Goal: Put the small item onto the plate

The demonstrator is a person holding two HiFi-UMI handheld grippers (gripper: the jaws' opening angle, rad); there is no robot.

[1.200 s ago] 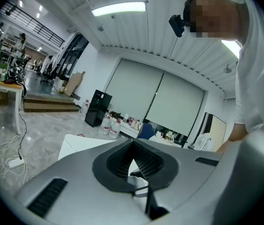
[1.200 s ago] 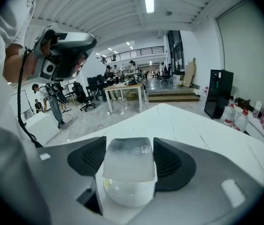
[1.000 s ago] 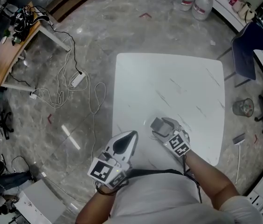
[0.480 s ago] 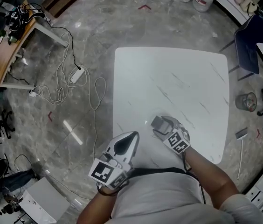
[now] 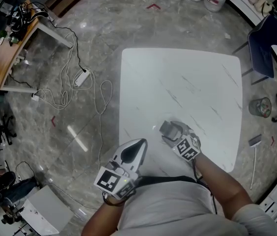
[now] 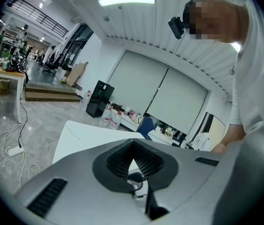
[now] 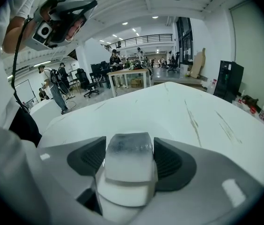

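White table [image 5: 187, 77] under right gripper [image 5: 170, 130] clenched on grey block [image 7: 128, 162], left gripper [image 5: 139, 142] closed, cables [image 5: 100, 100] alongside.

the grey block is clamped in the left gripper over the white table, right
Wrong gripper. The grey block is clamped in the right gripper, over the white table; the right gripper view shows it between that gripper's jaws. The left gripper is shut on nothing.
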